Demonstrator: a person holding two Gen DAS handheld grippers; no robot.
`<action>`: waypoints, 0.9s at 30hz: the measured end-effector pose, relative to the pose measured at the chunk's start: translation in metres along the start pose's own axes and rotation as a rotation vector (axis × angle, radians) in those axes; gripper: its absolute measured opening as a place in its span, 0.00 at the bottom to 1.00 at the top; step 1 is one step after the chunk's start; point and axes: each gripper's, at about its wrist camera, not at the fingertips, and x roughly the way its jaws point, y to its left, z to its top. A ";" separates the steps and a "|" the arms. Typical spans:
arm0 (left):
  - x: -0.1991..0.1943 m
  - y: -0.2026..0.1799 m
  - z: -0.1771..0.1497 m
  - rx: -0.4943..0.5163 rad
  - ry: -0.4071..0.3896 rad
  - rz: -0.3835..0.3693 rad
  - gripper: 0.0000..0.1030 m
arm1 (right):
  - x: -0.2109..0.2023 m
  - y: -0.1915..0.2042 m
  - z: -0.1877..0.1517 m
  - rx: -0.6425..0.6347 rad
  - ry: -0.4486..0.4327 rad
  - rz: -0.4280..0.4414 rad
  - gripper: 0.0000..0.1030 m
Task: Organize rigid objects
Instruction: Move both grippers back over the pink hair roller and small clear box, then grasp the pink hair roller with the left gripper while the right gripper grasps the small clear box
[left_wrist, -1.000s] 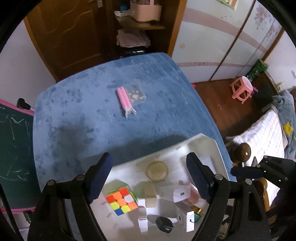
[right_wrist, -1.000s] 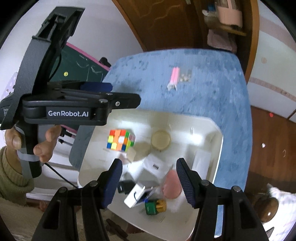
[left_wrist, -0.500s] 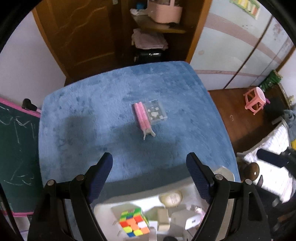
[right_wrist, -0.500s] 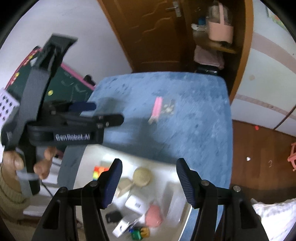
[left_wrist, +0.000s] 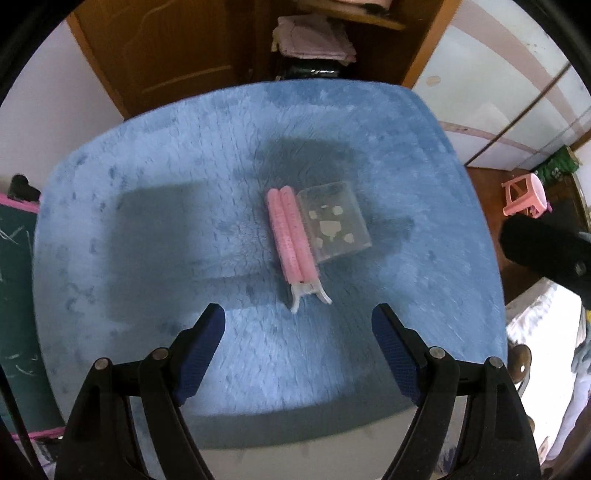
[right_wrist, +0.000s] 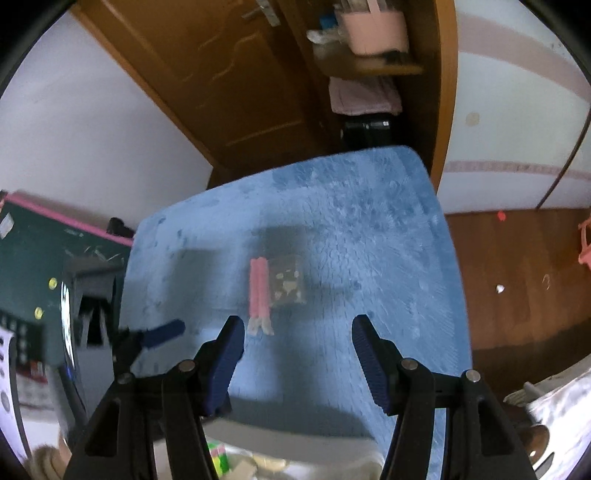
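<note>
Blue plush table (left_wrist: 147, 229): pink hair clips (left_wrist: 291, 236) touching clear box (left_wrist: 334, 221) at centre. We hold left gripper (left_wrist: 297, 332) and right gripper (right_wrist: 297, 339) apart, empty. We approach low, straddle clips lengthwise.

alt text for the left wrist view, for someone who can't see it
The open left gripper hovers over a blue plush cloth, empty, its blue-padded fingers spread apart. Ahead of it lie a pink hair clip and a small clear box, side by side and touching. Behind are a wooden door and a pink stool.
</note>
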 end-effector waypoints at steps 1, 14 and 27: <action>0.007 0.002 0.001 -0.011 0.006 -0.001 0.82 | 0.010 -0.002 0.003 0.013 0.013 0.001 0.60; 0.054 0.014 0.012 -0.077 0.029 0.021 0.81 | 0.085 -0.016 0.022 0.078 0.119 0.034 0.60; 0.059 0.037 0.013 -0.095 0.028 0.015 0.81 | 0.129 -0.001 0.031 0.063 0.206 0.050 0.60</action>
